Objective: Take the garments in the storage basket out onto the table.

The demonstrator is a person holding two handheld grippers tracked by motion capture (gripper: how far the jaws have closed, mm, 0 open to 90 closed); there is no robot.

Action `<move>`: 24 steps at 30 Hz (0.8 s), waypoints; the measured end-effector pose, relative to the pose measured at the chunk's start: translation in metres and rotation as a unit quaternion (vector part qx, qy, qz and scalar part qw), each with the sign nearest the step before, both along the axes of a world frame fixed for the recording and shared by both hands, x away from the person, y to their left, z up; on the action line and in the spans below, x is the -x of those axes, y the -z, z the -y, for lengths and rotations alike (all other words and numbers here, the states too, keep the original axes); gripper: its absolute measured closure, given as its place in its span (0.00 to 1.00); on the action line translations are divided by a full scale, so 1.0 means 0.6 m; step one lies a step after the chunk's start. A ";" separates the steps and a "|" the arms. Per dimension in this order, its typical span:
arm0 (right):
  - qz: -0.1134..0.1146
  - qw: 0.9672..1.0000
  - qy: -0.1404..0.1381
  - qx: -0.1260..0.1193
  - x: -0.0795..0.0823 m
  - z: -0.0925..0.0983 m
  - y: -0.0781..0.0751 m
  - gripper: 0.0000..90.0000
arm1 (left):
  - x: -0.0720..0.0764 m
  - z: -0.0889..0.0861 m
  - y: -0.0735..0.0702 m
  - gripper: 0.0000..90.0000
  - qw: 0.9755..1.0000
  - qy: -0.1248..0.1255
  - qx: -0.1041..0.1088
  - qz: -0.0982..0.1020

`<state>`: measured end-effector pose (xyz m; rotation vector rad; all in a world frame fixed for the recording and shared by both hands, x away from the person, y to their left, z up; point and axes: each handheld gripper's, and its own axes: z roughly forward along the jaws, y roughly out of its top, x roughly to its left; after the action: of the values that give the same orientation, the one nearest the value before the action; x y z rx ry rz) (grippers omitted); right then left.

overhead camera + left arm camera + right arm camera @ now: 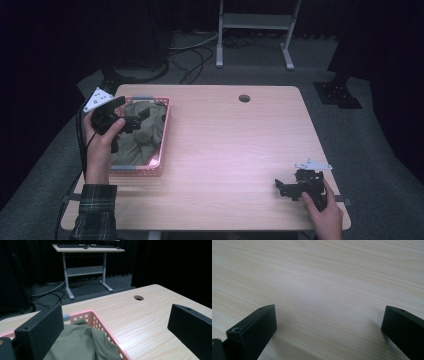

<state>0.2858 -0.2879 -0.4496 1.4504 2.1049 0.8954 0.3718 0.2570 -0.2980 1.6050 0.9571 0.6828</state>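
Observation:
A pink perforated basket [164, 135] stands at the table's left side with an olive-green garment [142, 132] bunched inside it. My left gripper [137, 117] hovers over the basket, open, its jaws wide apart with nothing between them. In the left gripper view the garment [82, 345] and the basket rim [100, 322] lie just below the jaws. My right gripper [282, 187] rests low near the table's front right corner, open and empty. In the right gripper view its jaws stand wide over bare wood [324, 290].
The light wooden table [235, 145] has a round cable hole [244, 98] near its far edge. A white desk frame [255, 30] and loose cables [195, 57] sit on the grey floor behind. Dark stands flank the table.

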 end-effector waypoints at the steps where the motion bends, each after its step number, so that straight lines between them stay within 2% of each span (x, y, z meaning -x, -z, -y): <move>1: 0.000 1.000 0.000 0.000 0.000 0.000 0.000 0.00 | 0.000 -0.002 0.000 0.00 1.000 -0.002 0.001 0.000; 11: 0.000 1.000 0.000 0.000 0.000 0.000 0.000 0.00 | 0.003 -0.020 0.002 0.00 1.000 -0.013 0.006 0.000; 14: 0.000 1.000 0.000 0.000 0.000 0.000 0.000 0.00 | 0.003 -0.029 0.005 0.00 1.000 -0.023 -0.003 -0.001; 24: 0.000 1.000 0.000 0.000 0.000 0.000 0.000 0.00 | 0.000 -0.042 0.015 0.00 0.999 -0.036 -0.008 -0.007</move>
<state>0.2858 -0.2879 -0.4496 1.4504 2.1049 0.8954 0.3719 0.2822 -0.3072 1.5967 1.0277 0.7307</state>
